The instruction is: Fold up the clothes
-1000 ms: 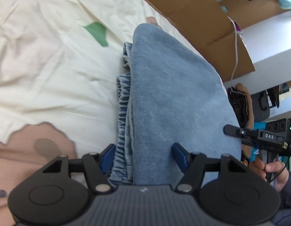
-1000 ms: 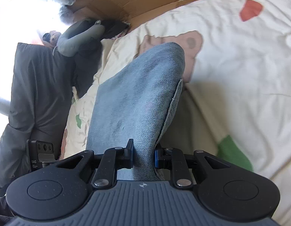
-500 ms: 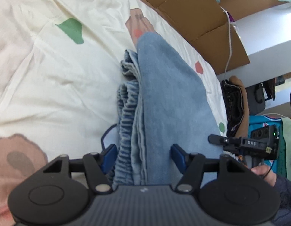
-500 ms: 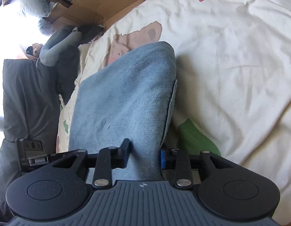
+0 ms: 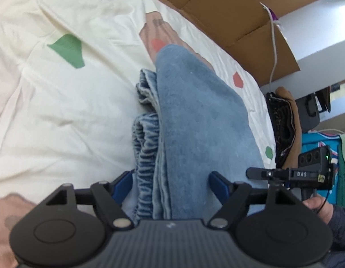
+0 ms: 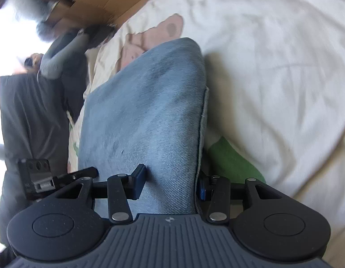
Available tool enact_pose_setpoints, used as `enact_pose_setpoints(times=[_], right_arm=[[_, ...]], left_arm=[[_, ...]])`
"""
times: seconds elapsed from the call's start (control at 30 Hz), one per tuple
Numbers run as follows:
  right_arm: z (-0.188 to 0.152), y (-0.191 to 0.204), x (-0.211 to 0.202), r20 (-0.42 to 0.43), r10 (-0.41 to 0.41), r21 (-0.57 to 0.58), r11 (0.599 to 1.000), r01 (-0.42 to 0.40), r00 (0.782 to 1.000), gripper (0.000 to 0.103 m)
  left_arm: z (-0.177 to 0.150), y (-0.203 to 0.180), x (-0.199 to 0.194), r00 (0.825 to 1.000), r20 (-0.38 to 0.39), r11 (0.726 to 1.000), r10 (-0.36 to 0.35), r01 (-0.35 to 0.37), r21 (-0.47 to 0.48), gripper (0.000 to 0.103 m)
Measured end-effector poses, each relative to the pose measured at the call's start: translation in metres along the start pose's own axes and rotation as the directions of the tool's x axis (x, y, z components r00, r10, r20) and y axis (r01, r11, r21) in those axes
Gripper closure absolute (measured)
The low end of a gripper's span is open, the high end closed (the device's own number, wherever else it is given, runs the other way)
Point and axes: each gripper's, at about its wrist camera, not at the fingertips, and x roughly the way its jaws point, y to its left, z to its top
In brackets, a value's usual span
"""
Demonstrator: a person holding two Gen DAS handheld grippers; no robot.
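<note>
On cream sheet [image 5: 60,111], folded jeans [image 5: 194,122], left claw [image 5: 170,184] and right claw [image 6: 170,182] opening astride them

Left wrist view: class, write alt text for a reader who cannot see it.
Folded blue jeans lie on a cream sheet between the left tongs, whose jaws are opening. The right tongs show at the right edge, cardboard behind.

Your folded jeans [image 5: 194,120] lay on the bedsheet [image 5: 60,102], running away from both grippers. Cardboard [image 5: 228,11] stood behind the bed's far edge. A pile of clothes [image 5: 282,120] sat right of the jeans, beyond the sheet's edge.
</note>
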Motion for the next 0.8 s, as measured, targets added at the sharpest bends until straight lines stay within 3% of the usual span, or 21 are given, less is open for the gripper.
enact_pose_setpoints(times=[0.2, 0.33, 0.43, 0.57, 0.8], right_arm=[[-0.003, 0.004, 0.004, 0.004, -0.018, 0.0, 1.0, 0.018, 1.0, 0.051], [0.001, 0.009, 0.01, 0.008, -0.022, -0.008, 1.0, 0.022, 1.0, 0.051], [0.004, 0.013, 0.014, 0.008, -0.026, -0.011, 1.0, 0.026, 1.0, 0.045], [0.004, 0.016, 0.015, 0.019, -0.007, -0.021, 1.0, 0.008, 1.0, 0.044], [0.008, 0.009, 0.025, 0.031, 0.003, -0.006, 1.0, -0.002, 1.0, 0.044]], left_arm=[[0.006, 0.012, 0.011, 0.997, -0.015, 0.998, -0.07, 0.07, -0.006, 0.016], [0.015, 0.021, 0.017, 0.987, -0.049, 0.988, -0.151, 0.149, -0.047, 0.023], [0.02, 0.022, 0.017, 0.983, -0.051, 0.983, -0.177, 0.174, -0.051, 0.033], [0.024, 0.021, 0.019, 0.98, -0.057, 0.982, -0.19, 0.188, -0.024, 0.035], [0.026, 0.029, 0.035, 0.967, -0.065, 0.967, -0.247, 0.241, -0.08, 0.026]])
